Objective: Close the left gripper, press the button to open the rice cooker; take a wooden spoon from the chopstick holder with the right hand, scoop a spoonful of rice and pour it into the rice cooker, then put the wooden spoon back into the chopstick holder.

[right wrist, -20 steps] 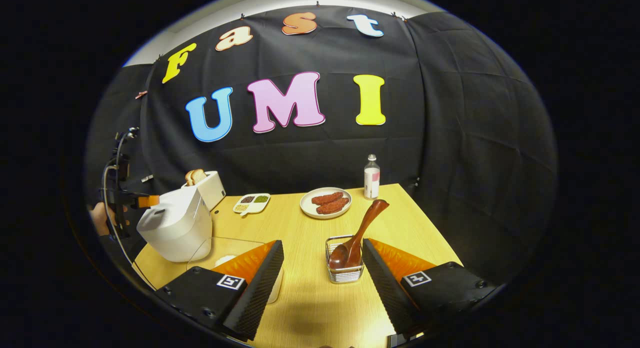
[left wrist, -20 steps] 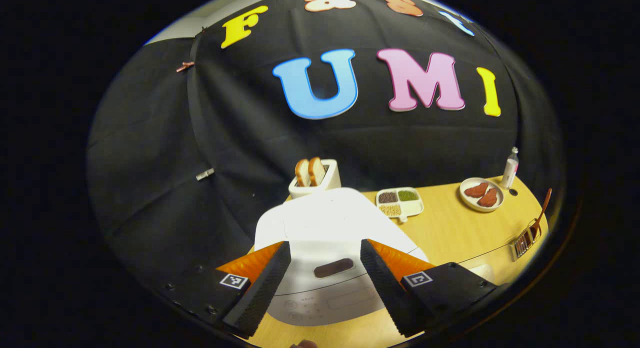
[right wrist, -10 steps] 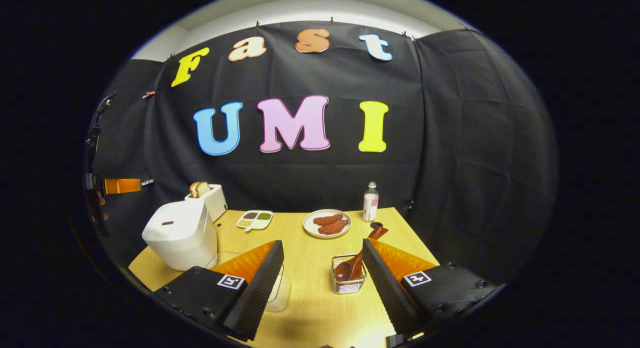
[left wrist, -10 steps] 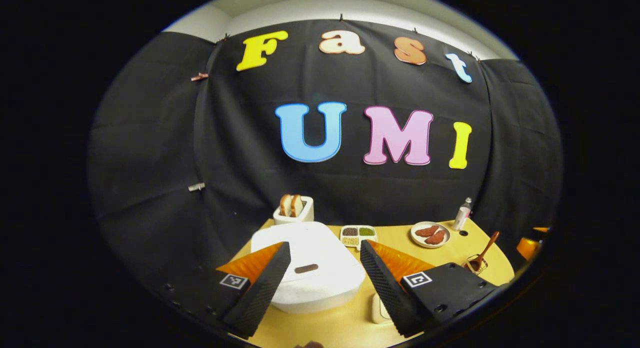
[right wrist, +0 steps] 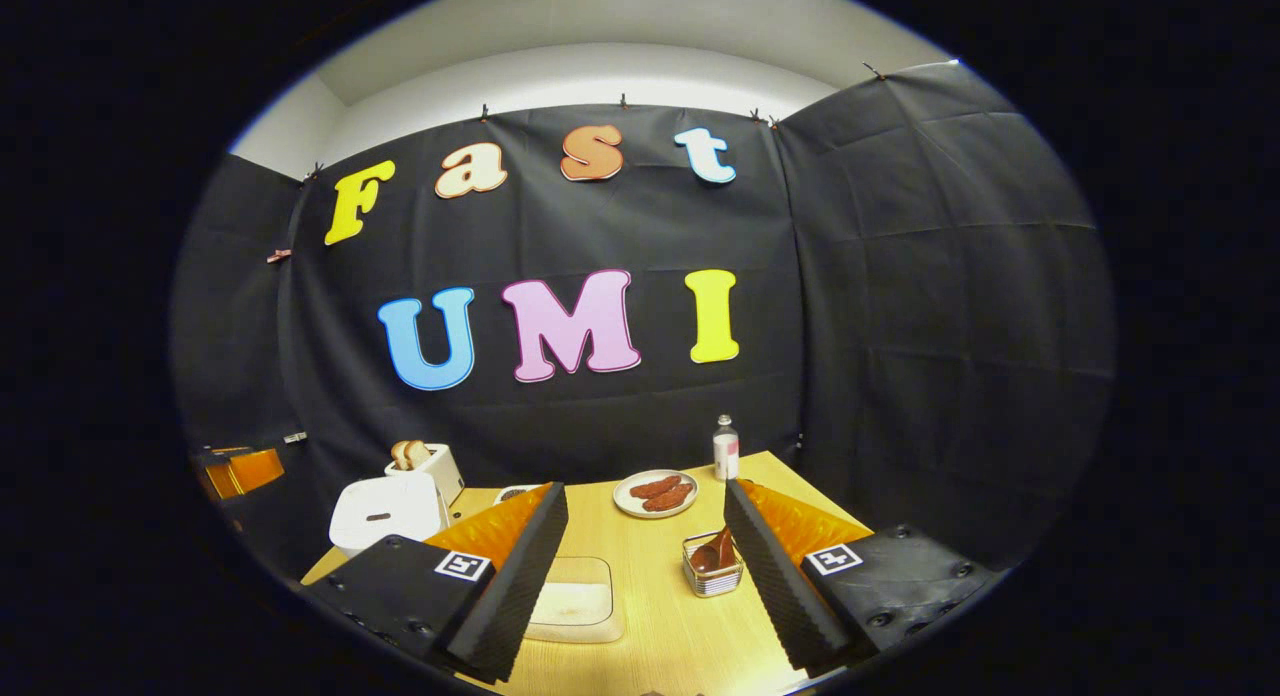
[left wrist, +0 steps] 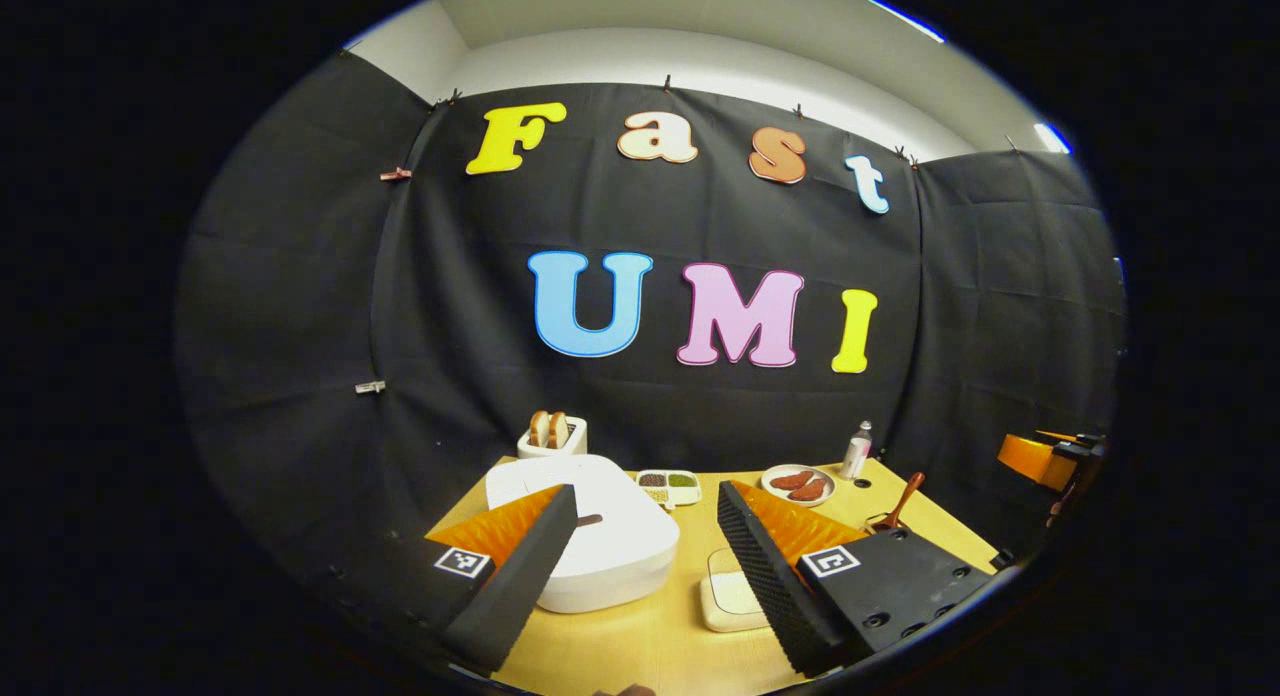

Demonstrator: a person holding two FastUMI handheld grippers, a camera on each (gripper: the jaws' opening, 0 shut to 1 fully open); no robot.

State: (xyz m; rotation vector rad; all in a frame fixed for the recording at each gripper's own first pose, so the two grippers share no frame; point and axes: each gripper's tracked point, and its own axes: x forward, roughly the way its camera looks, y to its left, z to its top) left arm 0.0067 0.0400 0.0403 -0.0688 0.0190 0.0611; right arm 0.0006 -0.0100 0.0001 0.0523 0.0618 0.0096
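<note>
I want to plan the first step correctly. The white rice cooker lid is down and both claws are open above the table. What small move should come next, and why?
Probably close the left claw first. Its fingers stand wide apart, and the white rounded rice cooker lies ahead of them with its lid down and its dark oval button untouched. Shut fingers would make one firm tip for pressing it.

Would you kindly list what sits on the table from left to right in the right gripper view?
Rice cooker → toaster → clear rice container → plate of sausages → chopstick holder → bottle.
</note>
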